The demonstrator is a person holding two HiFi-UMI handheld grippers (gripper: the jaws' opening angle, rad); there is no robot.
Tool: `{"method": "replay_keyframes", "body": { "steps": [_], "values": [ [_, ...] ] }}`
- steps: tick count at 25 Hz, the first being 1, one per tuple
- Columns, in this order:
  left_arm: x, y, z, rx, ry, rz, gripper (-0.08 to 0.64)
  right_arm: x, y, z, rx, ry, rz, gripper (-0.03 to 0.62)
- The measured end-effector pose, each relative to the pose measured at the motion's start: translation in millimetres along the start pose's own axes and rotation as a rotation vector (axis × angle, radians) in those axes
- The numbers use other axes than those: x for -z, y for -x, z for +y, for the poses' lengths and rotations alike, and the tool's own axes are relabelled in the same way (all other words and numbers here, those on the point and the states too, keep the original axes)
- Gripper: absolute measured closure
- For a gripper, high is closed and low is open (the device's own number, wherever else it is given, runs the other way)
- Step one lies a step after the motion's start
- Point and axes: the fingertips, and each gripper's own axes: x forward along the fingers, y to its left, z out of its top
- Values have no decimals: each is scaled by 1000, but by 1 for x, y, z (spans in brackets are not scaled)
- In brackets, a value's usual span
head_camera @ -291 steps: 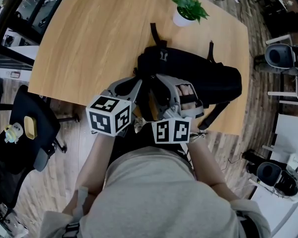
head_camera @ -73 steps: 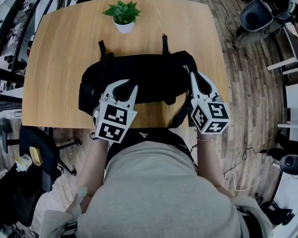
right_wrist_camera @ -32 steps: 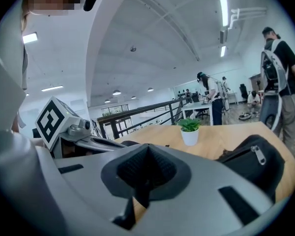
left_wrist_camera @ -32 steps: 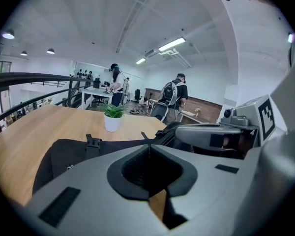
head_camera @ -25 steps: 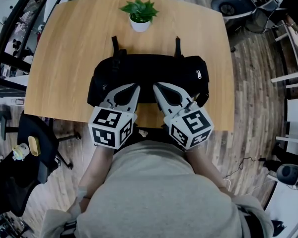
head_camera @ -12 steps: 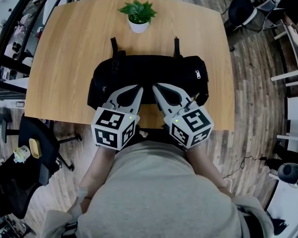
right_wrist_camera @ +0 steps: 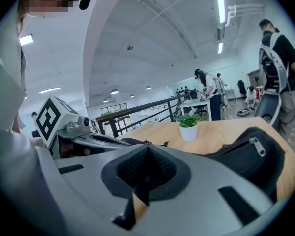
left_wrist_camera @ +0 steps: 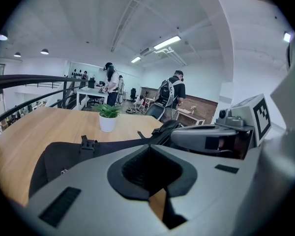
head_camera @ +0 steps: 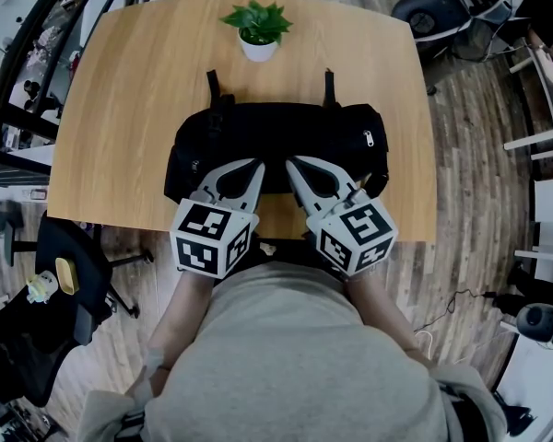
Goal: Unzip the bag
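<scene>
A black bag [head_camera: 276, 136] lies across the wooden table [head_camera: 120, 109], with two straps trailing off its far side. Its silver zipper pull [head_camera: 370, 139] rests near the right end and shows again as the zipper pull [right_wrist_camera: 255, 145] in the right gripper view. My left gripper [head_camera: 256, 163] and right gripper [head_camera: 290, 161] sit side by side over the bag's near edge, tips close together. Both are shut with nothing between the pads. The left gripper [left_wrist_camera: 148, 147] and right gripper [right_wrist_camera: 147, 146] hide most of the bag [left_wrist_camera: 59, 156] in their own views.
A small potted plant [head_camera: 258, 28] in a white pot stands beyond the bag at the table's far edge. Office chairs [head_camera: 69, 265] stand on the wood floor to the left and the far right. People [left_wrist_camera: 173, 95] stand at desks in the background.
Nothing has visibly moved over the last second. About three seconds ago the right gripper was at the bag's right end; it now sits beside the left gripper at the bag's middle.
</scene>
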Motion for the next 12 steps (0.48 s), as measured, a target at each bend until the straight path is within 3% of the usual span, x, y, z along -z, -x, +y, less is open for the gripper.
{"method": "replay_keyframes", "body": {
  "steps": [12],
  "values": [
    [1,-3,-4,29,-5,19,537,-2,-1,-1,8,0,-1,586]
  ]
}}
